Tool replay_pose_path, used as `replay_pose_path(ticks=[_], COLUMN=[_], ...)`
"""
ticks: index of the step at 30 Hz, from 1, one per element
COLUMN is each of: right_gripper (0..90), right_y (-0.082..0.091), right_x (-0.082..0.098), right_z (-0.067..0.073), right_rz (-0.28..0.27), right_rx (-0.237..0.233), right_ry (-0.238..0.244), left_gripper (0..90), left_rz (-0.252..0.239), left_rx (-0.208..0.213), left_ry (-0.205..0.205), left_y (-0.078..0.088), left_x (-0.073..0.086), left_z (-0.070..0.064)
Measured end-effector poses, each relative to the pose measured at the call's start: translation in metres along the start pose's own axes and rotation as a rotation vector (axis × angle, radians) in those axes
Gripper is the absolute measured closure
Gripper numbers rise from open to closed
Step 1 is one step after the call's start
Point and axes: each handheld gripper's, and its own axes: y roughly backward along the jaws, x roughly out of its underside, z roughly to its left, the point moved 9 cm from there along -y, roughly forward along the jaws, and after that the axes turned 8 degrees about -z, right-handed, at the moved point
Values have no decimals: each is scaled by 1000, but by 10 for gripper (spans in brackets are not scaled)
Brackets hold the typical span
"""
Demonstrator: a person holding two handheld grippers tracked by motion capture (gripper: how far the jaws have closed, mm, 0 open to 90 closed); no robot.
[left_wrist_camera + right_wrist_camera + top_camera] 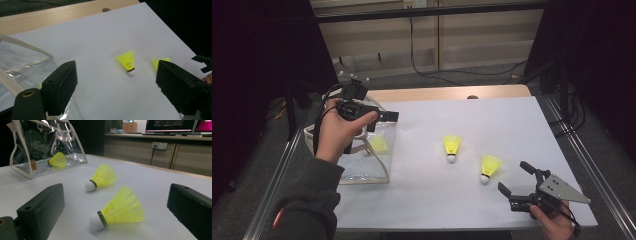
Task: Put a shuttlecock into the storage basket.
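The shuttlecocks: one (452, 148) lies mid-sheet, another (489, 168) just right of it and nearer me, a third (379, 145) inside the clear bag (362, 170) at the left edge of the white sheet (462, 200). I see open sheet all around the two loose ones; the far wooden strip (437, 93) and the right edge sit well apart from them. My left gripper (384, 116) hovers above the bag, jaws spread wide, nothing between them. My right gripper (516, 180) rests low at the near right corner, jaws wide apart and empty, the nearer shuttlecock just ahead, untouched.
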Motion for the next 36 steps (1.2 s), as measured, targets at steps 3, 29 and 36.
replay_pose_path(ticks=[3,29,36], right_gripper=[11,11,11], right_y=[0,0,0], right_x=[0,0,0], right_z=[0,0,1], right_rz=[2,0,-1], right_rx=[-1,-2,-4], right_ry=[-1,1,-1], left_gripper=[169,147,144], left_rz=[-3,2,-3], left_rx=[14,77,88], left_ry=[-11,-63,-87], left_y=[-2,-22,-26], left_x=[1,22,28], left_z=[-3,-33,-40])
